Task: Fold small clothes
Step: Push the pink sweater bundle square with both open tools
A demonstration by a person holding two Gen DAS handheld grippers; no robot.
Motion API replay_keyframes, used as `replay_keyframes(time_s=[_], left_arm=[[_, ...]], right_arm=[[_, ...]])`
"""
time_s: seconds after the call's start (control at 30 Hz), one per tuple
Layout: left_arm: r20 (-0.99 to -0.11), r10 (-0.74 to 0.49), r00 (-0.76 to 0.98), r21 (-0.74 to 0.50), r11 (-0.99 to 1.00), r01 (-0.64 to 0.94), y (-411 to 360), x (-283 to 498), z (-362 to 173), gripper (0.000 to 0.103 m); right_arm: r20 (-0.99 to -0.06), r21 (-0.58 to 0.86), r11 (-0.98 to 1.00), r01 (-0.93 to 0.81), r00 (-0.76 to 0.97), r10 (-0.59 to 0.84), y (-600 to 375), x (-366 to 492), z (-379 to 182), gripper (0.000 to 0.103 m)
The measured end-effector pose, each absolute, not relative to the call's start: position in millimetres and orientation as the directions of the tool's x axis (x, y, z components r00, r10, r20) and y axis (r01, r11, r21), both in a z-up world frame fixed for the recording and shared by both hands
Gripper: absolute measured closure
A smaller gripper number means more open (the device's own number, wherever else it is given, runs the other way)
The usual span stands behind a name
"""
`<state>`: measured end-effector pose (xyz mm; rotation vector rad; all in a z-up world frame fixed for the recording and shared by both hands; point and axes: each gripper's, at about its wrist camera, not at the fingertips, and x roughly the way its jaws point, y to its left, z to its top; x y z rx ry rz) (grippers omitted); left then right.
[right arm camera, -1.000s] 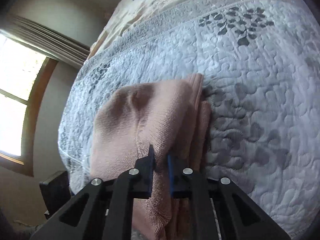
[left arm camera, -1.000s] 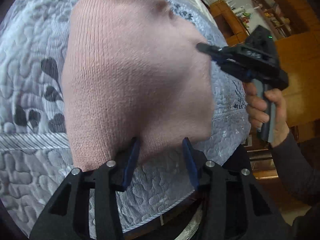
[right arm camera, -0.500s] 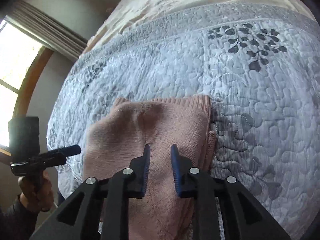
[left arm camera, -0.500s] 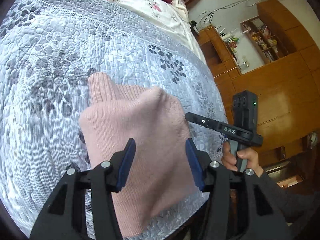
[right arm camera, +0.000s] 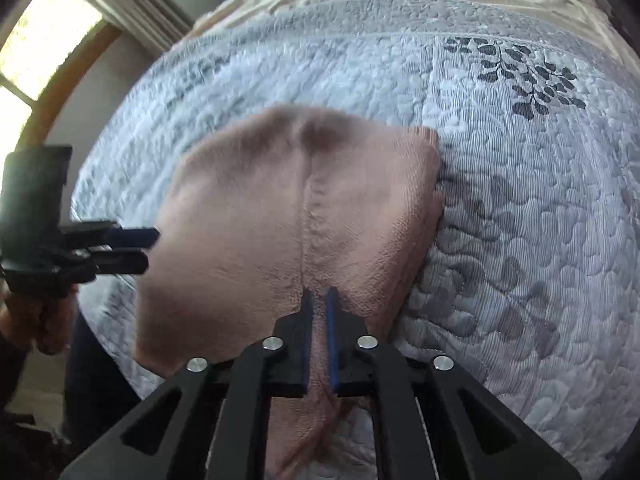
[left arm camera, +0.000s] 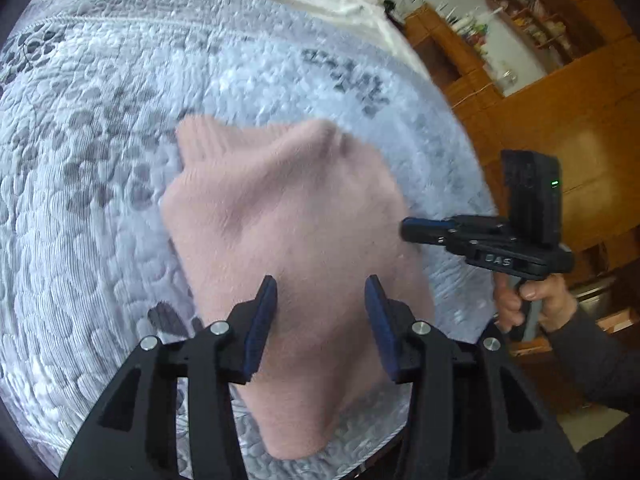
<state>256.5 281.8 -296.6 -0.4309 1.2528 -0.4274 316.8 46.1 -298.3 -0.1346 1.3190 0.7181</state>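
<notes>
Pink knit garment (left arm camera: 288,240) now lies folded on the bed quilt (left arm camera: 80,208), no longer lifted. My left tool (left arm camera: 320,320) hangs spread above it; my right tool (right arm camera: 319,332) has narrowed, nearly pressed together, pinching nothing I can confirm. Fold looks done.

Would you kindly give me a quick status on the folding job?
Left tongs open above the pink sweater. Right tongs nearly shut, whether gripping it unclear. Sweater lies bunched on the grey quilt. Nothing in the way.
</notes>
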Motion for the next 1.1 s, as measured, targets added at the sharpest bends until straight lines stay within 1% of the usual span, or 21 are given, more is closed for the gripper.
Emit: replay_keyframes(time_s=[0.07, 0.13, 0.17, 0.2, 0.27, 0.33, 0.37, 0.4, 0.47, 0.5, 0.53, 0.6, 0.63, 0.7, 0.77, 0.8, 0.87, 0.9, 0.97, 1.07, 1.1], left_arm=[[-0.818, -0.509, 0.268, -0.510, 0.857, 0.071, 277.3, 257.2, -301.8, 0.061], [-0.829, -0.486, 0.277, -0.487, 0.871, 0.068, 274.2, 258.6, -294.0, 0.060], [-0.823, -0.488, 0.291, -0.489, 0.869, 0.074, 274.1, 255.2, -285.4, 0.059], [-0.806, -0.507, 0.306, -0.506, 0.858, 0.088, 274.3, 248.5, -275.6, 0.059], [-0.772, -0.547, 0.324, -0.542, 0.833, 0.115, 272.5, 234.5, -263.9, 0.059], [-0.804, -0.522, 0.286, -0.518, 0.850, 0.095, 267.9, 228.2, -276.9, 0.058], [-0.818, -0.505, 0.275, -0.505, 0.859, 0.077, 266.4, 228.7, -287.5, 0.058], [-0.817, -0.507, 0.275, -0.509, 0.858, 0.069, 266.2, 230.5, -294.6, 0.058], [-0.805, -0.524, 0.280, -0.534, 0.844, 0.046, 268.7, 232.2, -294.5, 0.058], [-0.811, -0.511, 0.284, -0.522, 0.852, 0.044, 269.3, 230.2, -286.9, 0.058], [-0.805, -0.514, 0.296, -0.522, 0.851, 0.056, 269.8, 225.6, -277.2, 0.057], [-0.764, -0.566, 0.310, -0.569, 0.817, 0.090, 273.4, 207.7, -259.6, 0.055], [-0.761, -0.568, 0.312, -0.570, 0.816, 0.096, 274.8, 196.8, -255.3, 0.055], [-0.765, -0.576, 0.289, -0.582, 0.810, 0.073, 275.0, 177.8, -263.0, 0.055], [-0.801, -0.547, 0.245, -0.554, 0.831, 0.046, 268.9, 168.4, -286.4, 0.056], [-0.814, -0.537, 0.220, -0.546, 0.837, 0.023, 266.2, 166.5, -300.8, 0.057], [-0.822, -0.532, 0.203, -0.545, 0.838, -0.009, 263.4, 165.7, -322.3, 0.057], [-0.820, -0.536, 0.199, -0.551, 0.834, -0.028, 263.1, 166.4, -330.2, 0.056], [-0.813, -0.544, 0.207, -0.564, 0.824, -0.053, 263.4, 168.3, -336.3, 0.055], [-0.815, -0.537, 0.217, -0.561, 0.826, -0.063, 263.9, 166.1, -329.5, 0.053], [-0.814, -0.535, 0.227, -0.560, 0.826, -0.064, 265.4, 163.0, -322.7, 0.049]], right_arm=[[-0.908, 0.319, 0.792, -0.521, 0.070, 0.412, 39.3, 319.9, -305.5, 0.103], [-0.909, 0.323, 0.806, -0.496, 0.076, 0.411, 37.8, 320.4, -295.3, 0.103], [-0.909, 0.311, 0.805, -0.505, 0.091, 0.408, 38.6, 316.3, -285.3, 0.103], [-0.904, 0.307, 0.800, -0.516, 0.106, 0.415, 38.6, 310.4, -274.7, 0.100], [-0.897, 0.307, 0.787, -0.535, 0.115, 0.427, 37.8, 297.8, -261.3, 0.100], [-0.917, 0.275, 0.784, -0.556, 0.092, 0.387, 42.8, 287.9, -272.0, 0.100], [-0.938, 0.237, 0.791, -0.563, 0.078, 0.337, 45.8, 285.8, -286.0, 0.101], [-0.951, 0.207, 0.795, -0.570, 0.073, 0.300, 46.0, 285.1, -300.4, 0.103], [-0.952, 0.208, 0.813, -0.544, 0.078, 0.295, 39.9, 286.0, -306.2, 0.103], [-0.950, 0.215, 0.821, -0.529, 0.082, 0.302, 37.7, 285.1, -299.9, 0.103], [-0.946, 0.214, 0.822, -0.528, 0.098, 0.309, 35.9, 281.1, -289.6, 0.100], [-0.933, 0.222, 0.813, -0.539, 0.124, 0.338, 30.5, 267.4, -269.3, 0.100], [-0.928, 0.235, 0.807, -0.542, 0.123, 0.352, 28.4, 259.8, -263.4, 0.100], [-0.931, 0.233, 0.794, -0.561, 0.107, 0.349, 30.2, 243.7, -264.6, 0.100], [-0.943, 0.231, 0.786, -0.573, 0.069, 0.327, 36.5, 232.8, -281.8, 0.100], [-0.952, 0.215, 0.785, -0.582, 0.053, 0.301, 40.6, 228.5, -292.9, 0.100], [-0.974, 0.139, 0.791, -0.596, 0.064, 0.220, 43.3, 223.9, -316.1, 0.103], [-0.975, 0.134, 0.797, -0.588, 0.067, 0.213, 41.8, 224.9, -321.8, 0.103], [-0.974, 0.148, 0.816, -0.559, 0.060, 0.218, 39.3, 228.5, -322.9, 0.103], [-0.973, 0.143, 0.814, -0.563, 0.070, 0.219, 40.7, 225.5, -312.8, 0.103], [-0.971, 0.151, 0.815, -0.559, 0.072, 0.229, 38.7, 224.4, -306.8, 0.101]])
